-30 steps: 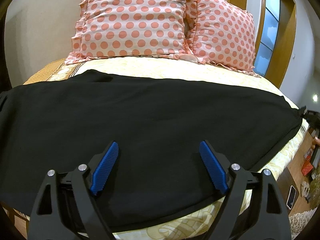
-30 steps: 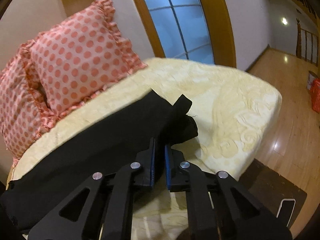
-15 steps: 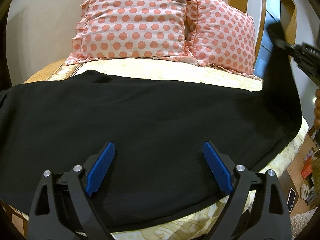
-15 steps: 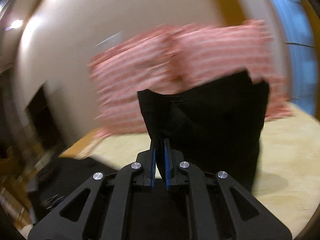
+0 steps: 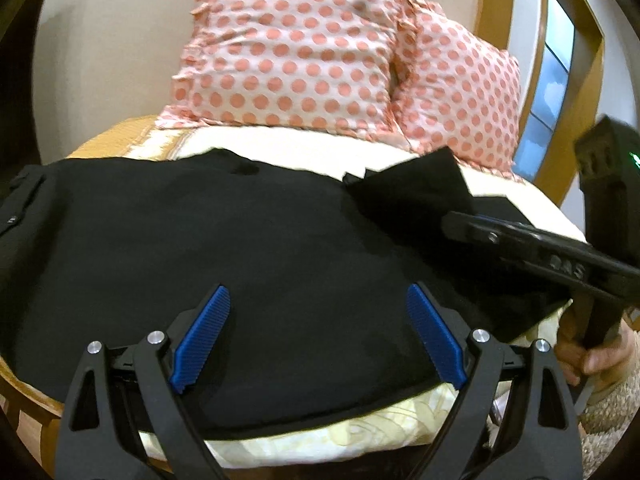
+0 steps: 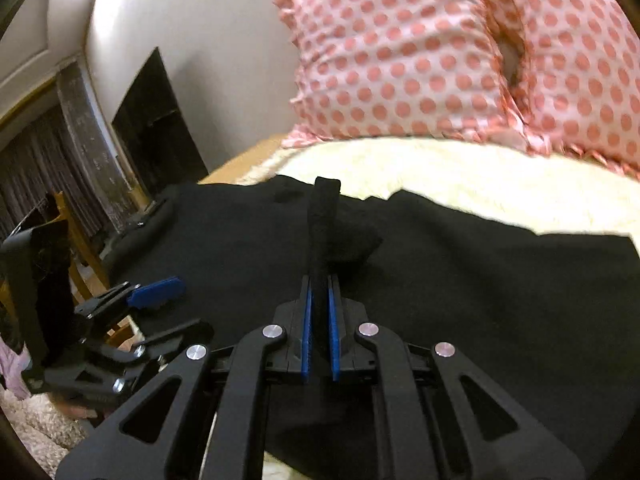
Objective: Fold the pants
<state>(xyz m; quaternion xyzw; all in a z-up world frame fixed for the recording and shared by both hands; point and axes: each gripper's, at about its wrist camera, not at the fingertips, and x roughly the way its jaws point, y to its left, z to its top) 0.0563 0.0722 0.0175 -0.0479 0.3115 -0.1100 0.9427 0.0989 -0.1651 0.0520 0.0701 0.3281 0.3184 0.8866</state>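
Black fabric pants [image 5: 224, 240] lie spread flat across the cream patterned bedspread [image 5: 360, 436], covering most of the bed from its near edge back toward the two pink polka-dot pillows [image 5: 296, 48] at the head edge.

Step in hand, as judged: folding one end of the pants over the rest. To do it well, carry the held hem low and straight across, line it up with the far end of the garment, lay it down without bunching, then let go. The folded flap [image 5: 408, 188] looks rumpled near the grip; it will likely want smoothing.

Right gripper [image 6: 319, 312]: jaws closed on a pinched ridge of the black cloth, which stands up between the blue pads [image 6: 306, 336]. The left-wrist view shows it over the bed's right side.

Left gripper [image 5: 320, 336]: jaws wide apart, holding nothing, poised over the pants by the near edge of the bed. Contact with the cloth cannot be told.
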